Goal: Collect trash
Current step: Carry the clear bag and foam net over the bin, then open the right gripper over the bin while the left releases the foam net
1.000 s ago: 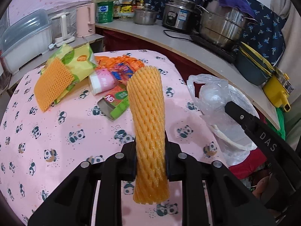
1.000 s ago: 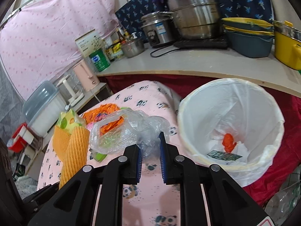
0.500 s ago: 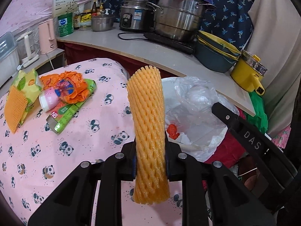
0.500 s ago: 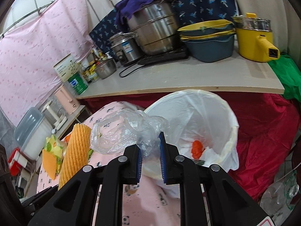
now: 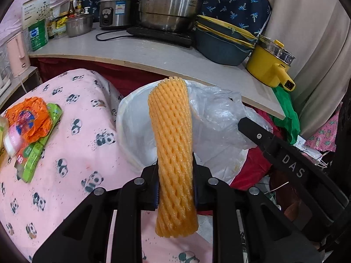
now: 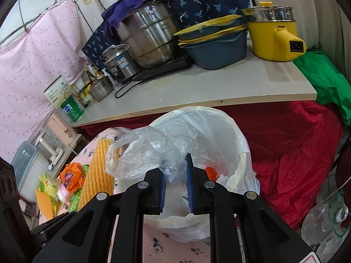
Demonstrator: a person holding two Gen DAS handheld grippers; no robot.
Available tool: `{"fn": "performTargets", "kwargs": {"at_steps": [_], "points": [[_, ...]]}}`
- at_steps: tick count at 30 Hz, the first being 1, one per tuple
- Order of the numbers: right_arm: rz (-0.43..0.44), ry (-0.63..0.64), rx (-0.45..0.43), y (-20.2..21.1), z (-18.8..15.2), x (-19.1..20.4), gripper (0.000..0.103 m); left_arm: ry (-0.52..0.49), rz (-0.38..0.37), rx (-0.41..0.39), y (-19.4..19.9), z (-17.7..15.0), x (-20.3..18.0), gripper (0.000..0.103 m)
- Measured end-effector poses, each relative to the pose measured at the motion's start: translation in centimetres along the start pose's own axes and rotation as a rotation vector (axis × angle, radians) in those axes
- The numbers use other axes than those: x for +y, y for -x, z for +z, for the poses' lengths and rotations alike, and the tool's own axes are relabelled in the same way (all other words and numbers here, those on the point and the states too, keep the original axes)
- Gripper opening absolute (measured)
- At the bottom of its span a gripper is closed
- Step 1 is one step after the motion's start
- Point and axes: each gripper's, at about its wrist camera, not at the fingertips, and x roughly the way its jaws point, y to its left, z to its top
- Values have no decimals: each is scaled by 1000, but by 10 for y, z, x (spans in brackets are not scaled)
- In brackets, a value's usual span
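Observation:
My left gripper (image 5: 175, 171) is shut on an orange foam fruit net (image 5: 173, 144), which stands upright between the pads in front of the white-lined trash bin (image 5: 131, 131). My right gripper (image 6: 175, 175) is shut on a crumpled clear plastic bag (image 6: 142, 153), held over the bin's mouth (image 6: 219, 131). In the right wrist view the same foam net (image 6: 96, 171) shows at the left of the bag. In the left wrist view the right gripper's black arm (image 5: 285, 160) reaches in from the right with the plastic bag (image 5: 219, 114). An orange scrap (image 6: 211, 173) lies inside the bin.
More trash lies on the pink panda tablecloth (image 5: 72, 153): an orange wrapper (image 5: 28, 118), a green packet (image 5: 35, 151). A counter (image 5: 153, 52) behind holds pots, a rice cooker, blue basins and a yellow pot (image 5: 269, 65). Red cloth (image 6: 296, 142) and an empty bottle (image 6: 324, 221) lie right of the bin.
Both grippers have swung to the right, away from the table's trash pile, and now hang by the bin. The net and the bag stay gripped.

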Motion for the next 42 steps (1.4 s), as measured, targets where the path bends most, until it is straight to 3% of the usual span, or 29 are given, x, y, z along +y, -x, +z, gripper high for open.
{"fn": "performTargets", "kwargs": {"at_steps": [11, 13, 18, 21, 25, 42], "points": [[-25, -19, 19, -23, 3, -10, 17, 17, 5, 21, -31, 7, 7, 25], [-28, -18, 22, -27, 4, -9, 18, 23, 13, 16, -32, 8, 8, 30], [-34, -1, 9, -30, 6, -2, 28, 25, 38, -12, -29, 12, 10, 54], [-27, -4, 0, -30, 8, 1, 36, 36, 53, -22, -27, 15, 13, 59], [-28, -5, -20, -27, 11, 5, 43, 55, 52, -30, -24, 16, 17, 59], [-15, 26, -53, -3, 13, 21, 44, 42, 62, -83, 2, 18, 21, 60]]}}
